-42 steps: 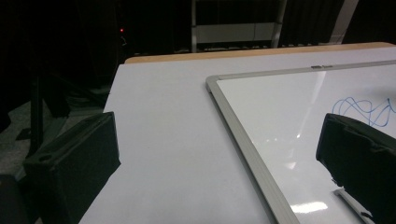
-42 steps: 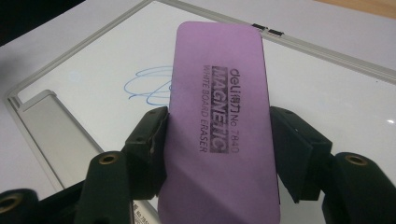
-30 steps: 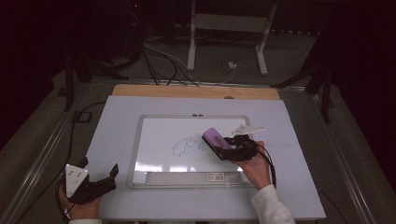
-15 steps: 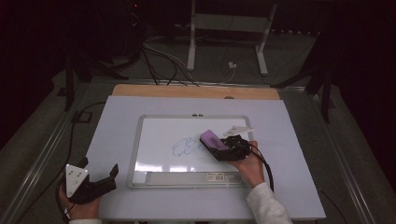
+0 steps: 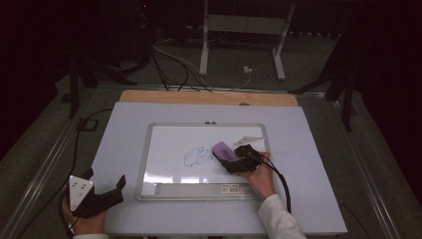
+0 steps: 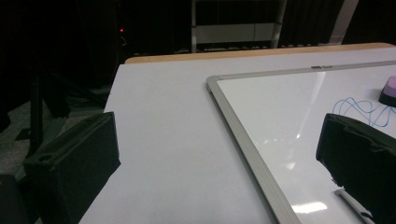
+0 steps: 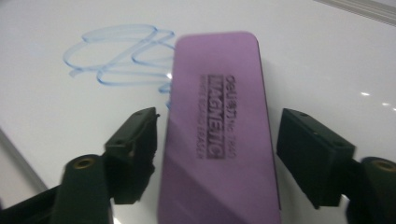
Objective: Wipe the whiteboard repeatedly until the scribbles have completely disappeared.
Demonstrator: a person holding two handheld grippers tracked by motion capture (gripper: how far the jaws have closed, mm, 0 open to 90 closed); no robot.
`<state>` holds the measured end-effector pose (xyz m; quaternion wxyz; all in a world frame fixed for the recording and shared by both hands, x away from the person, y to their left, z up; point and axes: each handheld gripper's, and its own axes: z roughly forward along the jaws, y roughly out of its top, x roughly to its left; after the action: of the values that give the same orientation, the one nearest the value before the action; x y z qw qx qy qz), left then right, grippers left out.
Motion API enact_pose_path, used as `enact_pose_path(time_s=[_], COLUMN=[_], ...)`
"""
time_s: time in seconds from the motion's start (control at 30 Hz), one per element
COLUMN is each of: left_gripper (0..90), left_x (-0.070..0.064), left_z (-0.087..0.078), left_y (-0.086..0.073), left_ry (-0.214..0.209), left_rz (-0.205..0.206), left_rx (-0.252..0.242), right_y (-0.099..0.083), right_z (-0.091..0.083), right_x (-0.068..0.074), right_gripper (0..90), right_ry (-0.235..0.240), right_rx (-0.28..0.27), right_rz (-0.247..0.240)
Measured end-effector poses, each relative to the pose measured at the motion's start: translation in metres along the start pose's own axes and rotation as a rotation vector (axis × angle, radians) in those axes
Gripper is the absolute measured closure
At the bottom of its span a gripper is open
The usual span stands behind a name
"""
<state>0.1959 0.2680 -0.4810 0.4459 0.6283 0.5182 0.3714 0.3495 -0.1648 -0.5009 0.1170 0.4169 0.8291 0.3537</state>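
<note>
The right gripper (image 5: 238, 162) has slid the eraser (image 5: 225, 151) left across the whiteboard (image 5: 169, 144) onto the edge of the blue scribble (image 5: 198, 156). Its jaws stand either side of the eraser, seemingly a little off its sides; I cannot tell if they clamp it. The purple top reads "deli" and "MAGNETIC". The left gripper (image 5: 107, 191) rests wide open on the bench (image 5: 129, 117).

A metal stand (image 5: 242, 30) and cables (image 5: 171, 64) beyond the table (image 5: 318, 199).
</note>
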Motion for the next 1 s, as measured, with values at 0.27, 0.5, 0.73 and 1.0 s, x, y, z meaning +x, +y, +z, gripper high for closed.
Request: enact_pose_path(time_s=[0.27, 0.5, 0.73, 1.0], left_gripper=[0.2, 0.2, 0.2, 0.2], left_x=[-0.001, 0.0, -0.001, -0.001], left_z=[0.0, 0.001, 0.001, 0.001], left_y=[0.0, 0.0, 0.0, 0.0], left_ry=[-0.002, -0.002, -0.002, -0.002], left_rz=[0.001, 0.001, 0.002, 0.001], left_rx=[0.003, 0.003, 0.003, 0.002], right_y=[0.003, 0.001, 0.001, 0.002], right_z=[0.002, 0.011, 0.014, 0.015], right_x=[-0.007, -0.01, -0.007, 0.001], right_gripper=[29.7, 36.5, 40.2, 40.7], right_ry=[0.079, 0.092, 0.078, 0.097], right_rx=[-0.057, -0.064, -0.068, -0.062], right_rz=[0.105, 0.155, 0.174, 0.156])
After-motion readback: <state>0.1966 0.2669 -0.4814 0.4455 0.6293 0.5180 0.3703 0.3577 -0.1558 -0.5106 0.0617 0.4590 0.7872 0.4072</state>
